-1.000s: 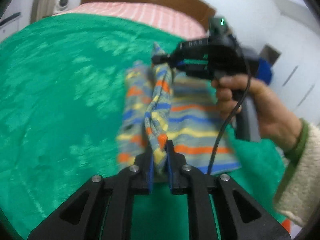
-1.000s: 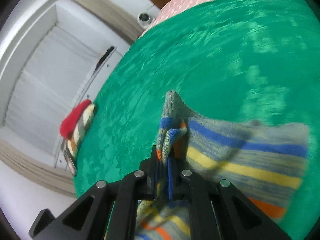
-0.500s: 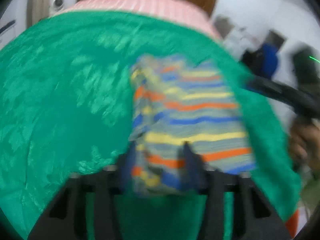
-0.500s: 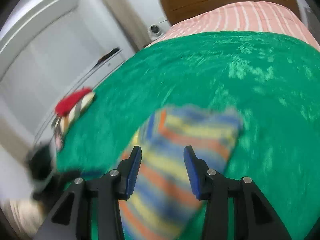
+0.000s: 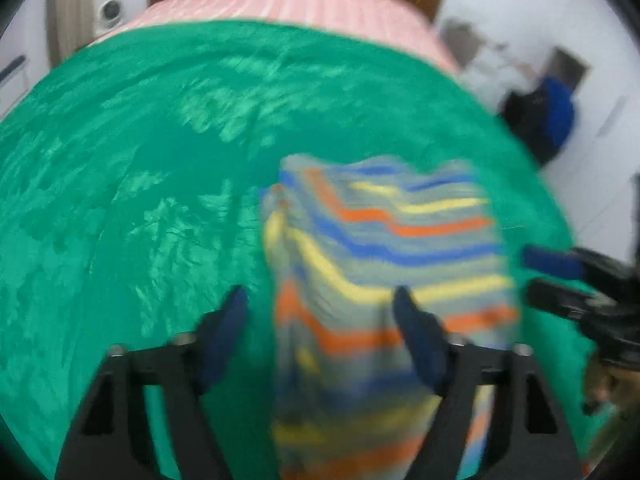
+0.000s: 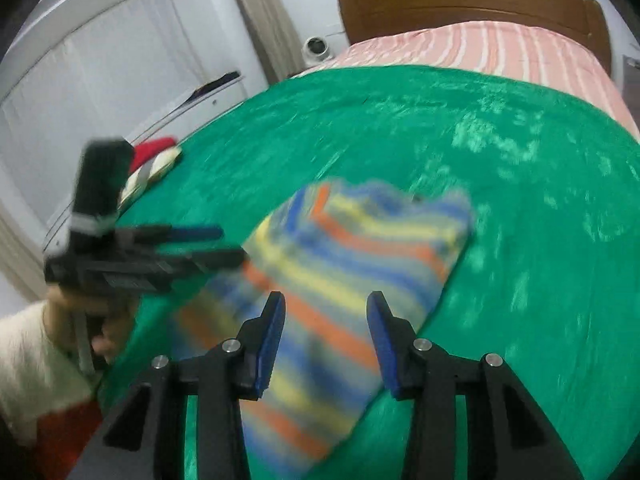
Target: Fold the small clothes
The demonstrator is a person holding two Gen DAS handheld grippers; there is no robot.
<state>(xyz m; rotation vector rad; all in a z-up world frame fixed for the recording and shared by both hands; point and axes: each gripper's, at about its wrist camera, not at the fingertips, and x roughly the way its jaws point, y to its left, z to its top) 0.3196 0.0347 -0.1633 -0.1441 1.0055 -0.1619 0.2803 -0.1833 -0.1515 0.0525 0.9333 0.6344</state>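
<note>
A folded striped knit garment in grey, blue, yellow and orange (image 6: 352, 280) lies on a green plush blanket (image 6: 520, 168) spread over the bed, and the fold could yet come undone. The likeliest cause is a blue-padded finger catching the loose knit as a gripper pulls away, dragging the top layer askew; the soft, thick layers may also spring open on their own.

The left gripper (image 5: 320, 320) is opening, its jaws wide, with the garment's edge lying between them but unpinched. The right gripper (image 6: 326, 320) hangs released above the cloth, grasping nothing, jaws apart.

In the right wrist view the garment sits at centre, a rough rectangle running from 7 o'clock up toward 1 o'clock, stripes crossing its width. Its far edge looks rumpled, though motion blur hides finer creases. At 9 o'clock, near the blanket's edge, rests a red-and-cream folded item (image 6: 152, 160).
</note>
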